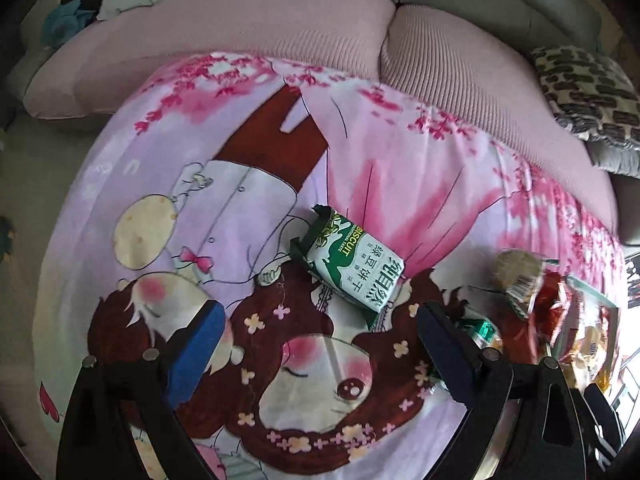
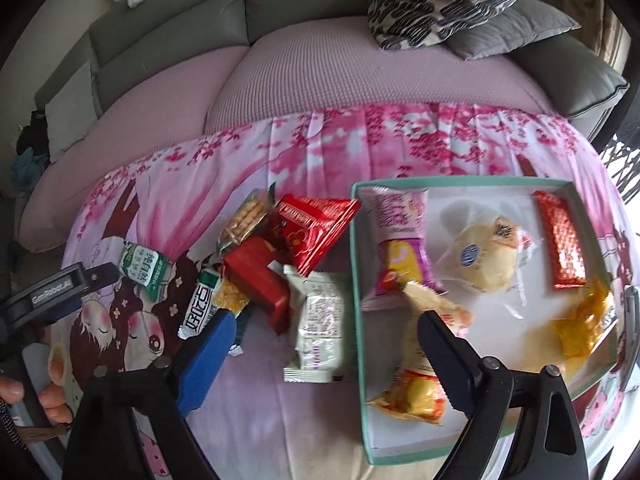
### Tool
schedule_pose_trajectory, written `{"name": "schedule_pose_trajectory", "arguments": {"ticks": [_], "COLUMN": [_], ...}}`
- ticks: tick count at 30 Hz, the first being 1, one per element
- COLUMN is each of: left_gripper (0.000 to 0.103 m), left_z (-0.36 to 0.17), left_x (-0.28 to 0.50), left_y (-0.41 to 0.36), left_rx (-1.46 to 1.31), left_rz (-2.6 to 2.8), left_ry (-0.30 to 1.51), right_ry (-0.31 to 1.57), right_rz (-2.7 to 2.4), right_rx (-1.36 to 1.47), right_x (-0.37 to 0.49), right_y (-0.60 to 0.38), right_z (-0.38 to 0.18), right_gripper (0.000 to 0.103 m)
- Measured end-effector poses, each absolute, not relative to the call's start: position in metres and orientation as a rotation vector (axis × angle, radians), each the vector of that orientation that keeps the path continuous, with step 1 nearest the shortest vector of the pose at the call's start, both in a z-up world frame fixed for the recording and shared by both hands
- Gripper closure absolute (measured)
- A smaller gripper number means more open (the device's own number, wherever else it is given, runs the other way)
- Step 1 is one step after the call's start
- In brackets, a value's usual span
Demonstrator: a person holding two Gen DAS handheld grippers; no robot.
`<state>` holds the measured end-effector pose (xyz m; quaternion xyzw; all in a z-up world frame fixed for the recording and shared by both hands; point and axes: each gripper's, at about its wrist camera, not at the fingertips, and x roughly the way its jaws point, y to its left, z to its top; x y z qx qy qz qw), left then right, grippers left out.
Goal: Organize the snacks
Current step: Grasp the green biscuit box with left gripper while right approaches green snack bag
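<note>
Setting: a low table covered by a pink cartoon-print cloth [image 2: 280, 408], pushed against a sofa with pink seat cushions [image 2: 320, 80]; a black-and-white patterned pillow [image 2: 448, 0] lies at the sofa's right end.
Left gripper [image 1: 320, 344]: pointing steeply down over the cloth, its two fingers spread wide with nothing between them. One finger carries a blue pad [image 1: 196, 348].
Green biscuit packet [image 1: 352, 264]: lying flat on the cloth just ahead of the left gripper, apart from both fingers, out in the middle of the cloth and clear of the other snacks.
Right gripper [image 2: 324, 340]: also tilted down, its jaws standing wide and gripping nothing; the white wrapper lies on the cloth below the gap, not pinched.
Tray [image 2: 356, 264]: a shallow box with a mint-green rim, towards the cloth's right edge.
Inside the tray: a pink packet [image 2: 396, 240] at the far left corner, a clear-wrapped pale yellow cake [image 2: 484, 260] in the middle, a red foil bar [image 2: 560, 244] near the right wall, a golden wrapper [image 2: 580, 324] at the near right, and a yellow-and-red packet [image 2: 412, 392] along the near left wall.
Loose pile: just left of the tray on the cloth, a red triangular bag [image 2: 316, 228], a red box [image 2: 260, 284], a cracker pack [image 2: 244, 216], a white wrapper [image 2: 320, 332] and a green-and-white stick packet [image 2: 202, 304], overlapping one another.
Person: fingers [image 2: 56, 400] are visible at the near left edge of the right wrist view, wrapped on the left gripper's handle.
</note>
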<state>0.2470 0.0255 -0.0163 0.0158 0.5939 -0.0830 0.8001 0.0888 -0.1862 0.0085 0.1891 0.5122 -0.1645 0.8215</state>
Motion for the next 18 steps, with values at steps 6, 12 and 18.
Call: {"name": "schedule_pose_trajectory", "arguments": {"ticks": [6, 12, 18], "left_gripper": [0.007, 0.007, 0.019], "left_z": [-0.036, -0.046, -0.058], "left_x": [0.275, 0.298, 0.308], "left_y": [0.022, 0.013, 0.010], "left_rx": [-0.040, -0.057, -0.058], "left_rz": [-0.185, -0.152, -0.110], "left_ry": [1.357, 1.391, 1.393], "right_ry": [1.114, 1.133, 1.158], "right_rz": [-0.302, -0.274, -0.252], "right_rx": [0.409, 0.385, 0.373], "right_x": [0.109, 0.124, 0.134], "right_y": [-0.169, -0.153, -0.143], "right_z": [0.002, -0.005, -0.016], "right_gripper": [0.011, 0.011, 0.013]}}
